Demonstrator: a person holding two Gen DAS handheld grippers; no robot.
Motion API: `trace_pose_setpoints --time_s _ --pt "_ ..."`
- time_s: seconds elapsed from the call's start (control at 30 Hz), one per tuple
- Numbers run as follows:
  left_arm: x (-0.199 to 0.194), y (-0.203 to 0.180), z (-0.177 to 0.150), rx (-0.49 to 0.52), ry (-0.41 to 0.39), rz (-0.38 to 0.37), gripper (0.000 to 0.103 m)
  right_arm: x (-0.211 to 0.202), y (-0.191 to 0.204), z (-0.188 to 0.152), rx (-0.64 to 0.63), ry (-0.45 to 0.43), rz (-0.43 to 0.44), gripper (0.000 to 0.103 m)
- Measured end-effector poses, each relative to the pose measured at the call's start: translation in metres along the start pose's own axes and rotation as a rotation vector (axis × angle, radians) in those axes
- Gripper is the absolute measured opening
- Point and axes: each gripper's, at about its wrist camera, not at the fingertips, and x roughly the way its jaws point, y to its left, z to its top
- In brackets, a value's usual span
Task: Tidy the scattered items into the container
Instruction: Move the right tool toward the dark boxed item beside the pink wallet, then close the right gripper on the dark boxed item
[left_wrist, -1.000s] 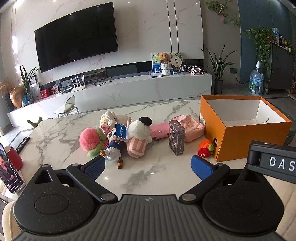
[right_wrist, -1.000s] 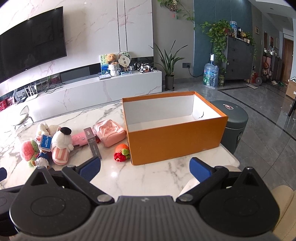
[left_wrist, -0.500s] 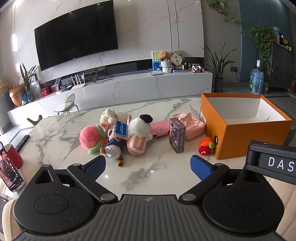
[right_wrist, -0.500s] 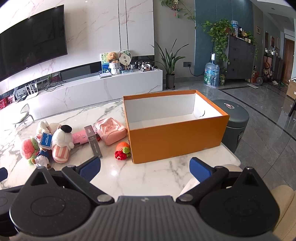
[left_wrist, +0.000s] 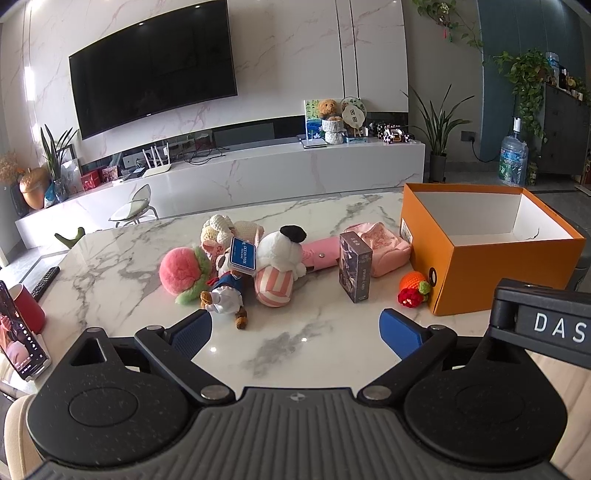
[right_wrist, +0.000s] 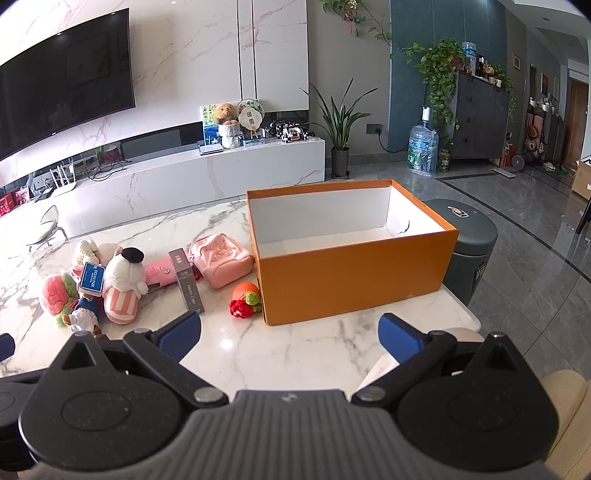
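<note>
Left wrist view shows almost no change from a second ago: left tool (left_wrist: 295, 328) and right tool (right_wrist: 290, 332) hover spread wide and empty over the surface (left_wrist: 110, 266). Toys (left_wrist: 273, 258) lie scattered beside the empty box (right_wrist: 354, 273); tidying hasn't begun.

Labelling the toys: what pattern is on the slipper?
Pink and white stripes on the slipper, clearest in the left wrist view.

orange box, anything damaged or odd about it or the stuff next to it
The orange box stands upright and open, with nothing visible inside. One small dark mark, maybe a tear, shows low on its white end wall. Beside it the toys lie jumbled together, and the dark card box stands on end. Both grippers' jaws are open; nothing is spilled.
</note>
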Motion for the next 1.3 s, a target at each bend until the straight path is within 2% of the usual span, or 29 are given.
trace_pose_setpoints --time_s 0.6,0.93,1.07,1.23,1.3 --pt "0.017 0.006 -0.004 0.002 0.023 0.006 0.103 0.016 0.008 -0.003 -0.023 0.019 0.016 0.103" --pt "0.048 0.022 -0.007 -0.040 0.052 0.039 0.103 0.039 0.020 -0.003 -0.042 -0.029 0.127 0.102" --pt "0.062 0.032 -0.008 -0.050 0.053 0.072 0.103 0.055 0.030 -0.002 -0.053 -0.034 0.169 0.096" --pt "0.081 0.041 -0.006 -0.070 0.078 0.104 0.103 0.077 0.051 -0.001 -0.108 -0.007 0.200 0.096" --pt "0.089 0.043 -0.005 -0.070 0.086 0.113 0.092 0.087 0.056 -0.001 -0.114 0.007 0.223 0.095"
